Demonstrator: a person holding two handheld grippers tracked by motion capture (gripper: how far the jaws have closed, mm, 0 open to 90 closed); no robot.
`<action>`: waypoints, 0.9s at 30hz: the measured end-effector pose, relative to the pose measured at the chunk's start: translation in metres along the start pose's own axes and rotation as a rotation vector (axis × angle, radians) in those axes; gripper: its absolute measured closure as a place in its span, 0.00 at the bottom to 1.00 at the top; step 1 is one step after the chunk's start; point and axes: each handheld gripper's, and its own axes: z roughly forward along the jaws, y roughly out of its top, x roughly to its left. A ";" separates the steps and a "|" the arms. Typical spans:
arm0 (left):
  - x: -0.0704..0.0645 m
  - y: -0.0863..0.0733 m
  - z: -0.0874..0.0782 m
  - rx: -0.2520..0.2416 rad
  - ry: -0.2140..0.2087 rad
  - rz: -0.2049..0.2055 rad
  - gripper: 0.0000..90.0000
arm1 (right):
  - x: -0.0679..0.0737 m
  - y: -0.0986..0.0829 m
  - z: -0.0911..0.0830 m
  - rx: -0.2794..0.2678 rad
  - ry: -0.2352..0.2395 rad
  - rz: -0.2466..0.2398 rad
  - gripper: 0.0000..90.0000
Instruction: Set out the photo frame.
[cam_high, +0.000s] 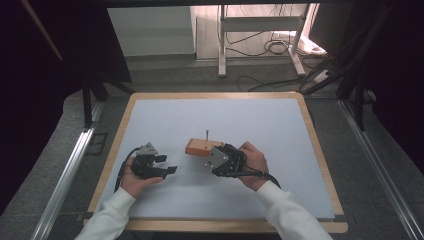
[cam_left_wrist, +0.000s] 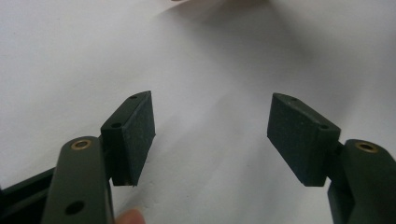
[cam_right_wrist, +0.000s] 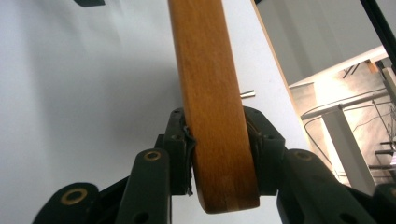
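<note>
- Nearest in the right gripper view: the rounded end of a wooden block (cam_right_wrist: 219, 154), orange-brown, varnished, grain running lengthwise. Right tongs (cam_right_wrist: 218, 156) clamped on it, one black pad pressed to each long side.
- High view: the same block (cam_high: 201, 147) sits near the middle of the bench (cam_high: 225, 200), on the pale sheet, with the right tongs (cam_high: 212, 155) closed on its near end and a hand (cam_high: 253, 162) behind them. I cannot tell whether the block rests on the sheet or is lifted slightly.
- Thin metal pin (cam_high: 207, 134) stands upright from the top of the block; too small to say whether nail or screw. A short bright stub (cam_right_wrist: 248, 93) shows beside the block in the right gripper view.
- Left tongs (cam_high: 165, 165) lie low on the bench to the left of the block, apart from it, held in the other hand (cam_high: 134, 180). Jaws spread wide, nothing between them; left gripper view shows both pads (cam_left_wrist: 140, 135) over bare white sheet, with a fingertip (cam_left_wrist: 130, 217) cut off at the bottom edge.
- No brand, label or writing readable on block, tongs or bench.
- No containers on the bench.
- Cut off or unclear: far end of the block runs out of the top of the right gripper view; a dark shape (cam_right_wrist: 88, 3) at that view's top edge is cropped, unidentifiable. White sleeves (cam_high: 287, 215) run out of the high view at the bottom.
- Beyond the bench: grey floor with loose cables (cam_high: 260, 47) and a white frame's legs (cam_high: 222, 45), blurred.
</note>
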 end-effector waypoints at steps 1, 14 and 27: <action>0.000 0.000 0.000 0.000 0.001 0.000 0.36 | -0.001 0.001 0.000 -0.002 0.001 -0.006 0.75; 0.001 0.000 -0.002 -0.010 0.005 -0.004 0.36 | -0.016 0.011 0.001 -0.042 0.002 0.002 0.77; 0.000 0.000 -0.002 -0.014 0.007 -0.002 0.36 | -0.014 0.009 -0.033 -0.118 0.078 0.052 0.77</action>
